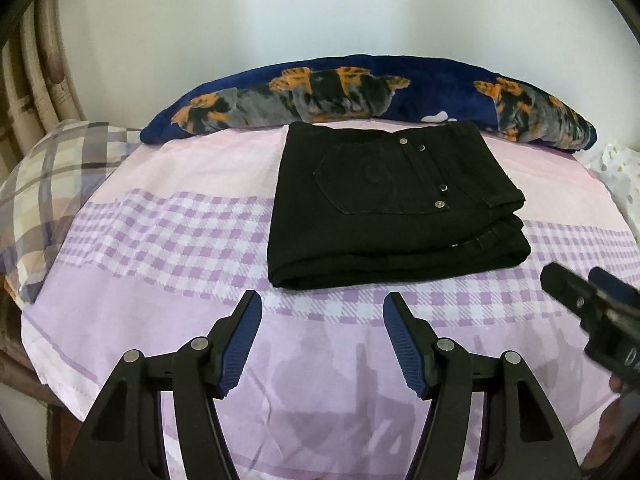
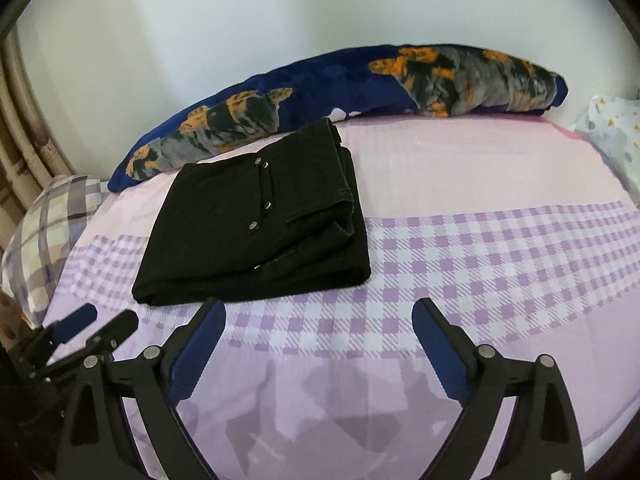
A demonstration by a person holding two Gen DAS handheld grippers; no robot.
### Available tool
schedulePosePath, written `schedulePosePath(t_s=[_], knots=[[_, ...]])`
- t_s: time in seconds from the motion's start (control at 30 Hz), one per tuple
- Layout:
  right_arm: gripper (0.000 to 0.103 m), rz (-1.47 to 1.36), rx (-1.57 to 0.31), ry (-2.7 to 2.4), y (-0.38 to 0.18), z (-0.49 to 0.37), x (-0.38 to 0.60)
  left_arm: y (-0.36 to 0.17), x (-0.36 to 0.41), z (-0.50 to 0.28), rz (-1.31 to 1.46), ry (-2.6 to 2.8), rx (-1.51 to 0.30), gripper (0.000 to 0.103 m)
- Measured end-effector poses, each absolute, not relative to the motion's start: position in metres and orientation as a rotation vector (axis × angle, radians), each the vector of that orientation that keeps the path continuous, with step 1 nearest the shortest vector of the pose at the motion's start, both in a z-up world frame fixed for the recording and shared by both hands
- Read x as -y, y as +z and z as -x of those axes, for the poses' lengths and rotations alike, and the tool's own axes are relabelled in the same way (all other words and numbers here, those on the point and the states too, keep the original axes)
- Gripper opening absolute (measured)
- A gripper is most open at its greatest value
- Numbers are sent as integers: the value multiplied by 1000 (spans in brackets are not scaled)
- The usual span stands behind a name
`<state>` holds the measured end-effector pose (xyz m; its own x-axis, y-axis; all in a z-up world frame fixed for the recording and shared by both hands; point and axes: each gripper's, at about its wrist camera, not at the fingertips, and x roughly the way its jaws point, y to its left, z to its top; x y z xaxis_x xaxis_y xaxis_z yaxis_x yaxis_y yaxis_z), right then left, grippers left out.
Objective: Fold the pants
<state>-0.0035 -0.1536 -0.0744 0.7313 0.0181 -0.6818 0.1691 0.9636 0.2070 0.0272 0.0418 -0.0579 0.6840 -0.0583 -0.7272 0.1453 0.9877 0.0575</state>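
Note:
Black pants (image 1: 384,208) lie folded into a thick rectangle on the pink and purple checked bed sheet (image 1: 160,240), back pocket and metal rivets facing up. My left gripper (image 1: 323,300) hovers just short of the near edge of the pants, open, with only sheet between its blue pads. In the right wrist view the pants (image 2: 256,232) lie to the upper left of my right gripper (image 2: 319,306), which stands wide open over the sheet (image 2: 480,248) and holds nothing. Each gripper shows in the other's view: the right gripper (image 1: 576,274) at the right edge, the left gripper (image 2: 110,316) at lower left.
A rolled navy blanket (image 1: 360,88) with orange and grey print lies along the white wall behind the pants. A plaid pillow (image 1: 48,184) sits at the left end, beside a beige curtain (image 1: 36,60). White patterned cloth (image 2: 616,136) lies at the right end.

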Motion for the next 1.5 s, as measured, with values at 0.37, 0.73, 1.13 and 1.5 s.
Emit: schedulePosePath(t_s=[0.37, 0.73, 1.13, 1.5], knots=[[95, -246, -754, -63, -77, 9, 144, -59, -41, -17, -132, -109, -809, 64], [95, -227, -764, -53, -80, 9, 139, -59, -41, -15, -133, -104, -806, 64], [95, -221, -775, -50, -85, 8, 137, -59, -45, -13, -130, -105, -813, 64], [95, -226, -782, -51, -87, 7, 139, -60, -43, -14, -130, -104, -814, 64]])
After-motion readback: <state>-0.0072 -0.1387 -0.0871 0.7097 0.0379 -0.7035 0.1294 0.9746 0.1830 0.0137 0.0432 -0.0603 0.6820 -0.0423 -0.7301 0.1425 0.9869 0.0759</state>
